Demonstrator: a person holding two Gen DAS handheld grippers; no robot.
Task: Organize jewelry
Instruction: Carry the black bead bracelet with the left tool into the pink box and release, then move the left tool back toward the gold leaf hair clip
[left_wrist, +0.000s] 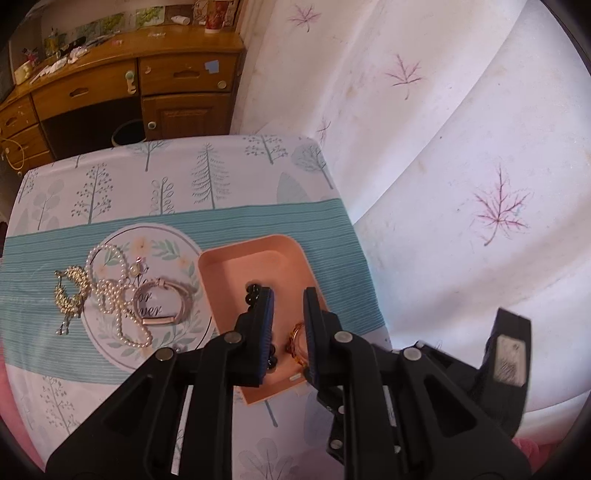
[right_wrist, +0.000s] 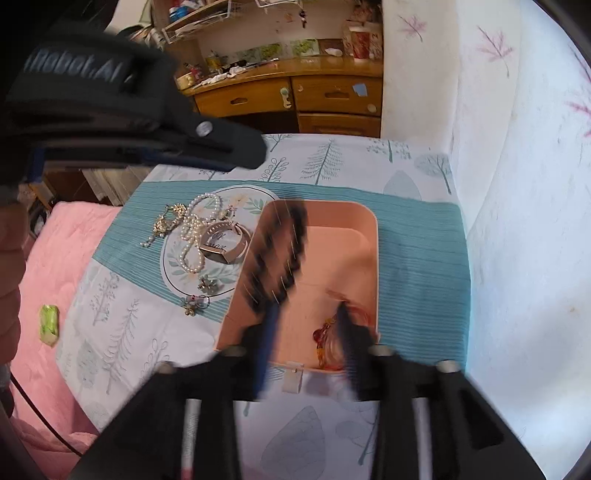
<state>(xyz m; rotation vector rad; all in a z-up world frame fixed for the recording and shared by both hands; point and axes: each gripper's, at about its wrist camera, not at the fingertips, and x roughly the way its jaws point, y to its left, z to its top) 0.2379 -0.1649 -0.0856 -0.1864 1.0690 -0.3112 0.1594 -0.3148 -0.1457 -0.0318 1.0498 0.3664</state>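
Black plastic fingers of the left gripper fill the lower half of the left wrist view, their blue ribbed pads standing a narrow gap apart with nothing pinched between them. Behind them lies the peach-pink tray, smooth and rounded at the corners; its near end is hidden by the fingers. A dark beaded bracelet and an amber-red beaded one show only in part inside it. In the right wrist view the right gripper is smeared by blur, its jaws parted over the tray, and the dark beads appear as streaks, so contact cannot be judged. Left of the tray, on the tree-printed cloth of the surface, lie a pearl necklace, a gold filigree piece and a metal-band watch.
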